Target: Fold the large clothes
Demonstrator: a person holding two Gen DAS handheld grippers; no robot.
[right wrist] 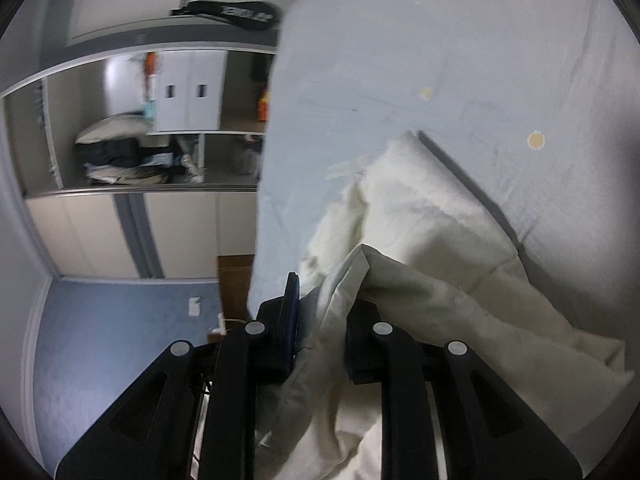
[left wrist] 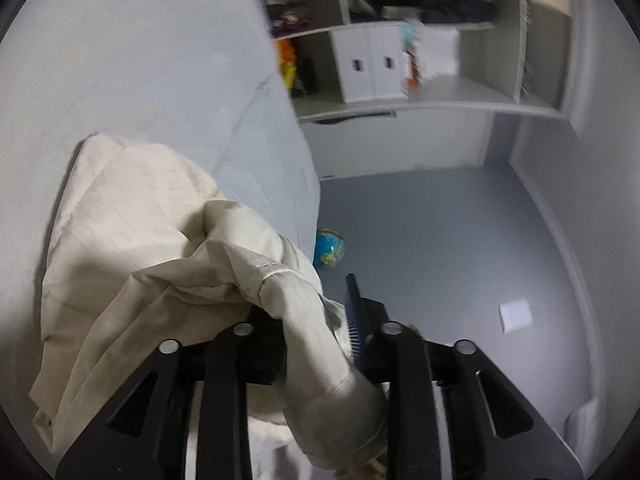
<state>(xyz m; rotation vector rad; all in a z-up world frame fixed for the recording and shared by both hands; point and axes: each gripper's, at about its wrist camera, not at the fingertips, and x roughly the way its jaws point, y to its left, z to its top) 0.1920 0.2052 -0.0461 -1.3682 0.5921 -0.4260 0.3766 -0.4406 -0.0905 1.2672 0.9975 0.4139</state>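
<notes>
The cream garment (left wrist: pixel 132 248) lies bunched on the bed (left wrist: pixel 140 60). It looks soft, light and floppy. Left tongs (left wrist: pixel 320 332) and right tongs (right wrist: pixel 322 320) each pinch an edge; hold near corners.

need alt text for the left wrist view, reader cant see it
The left gripper is shut on a bunched fold of a cream garment, the rest of which trails onto a pale blue bed. To the right, a small globe sits on the grey floor below open shelves.
</notes>
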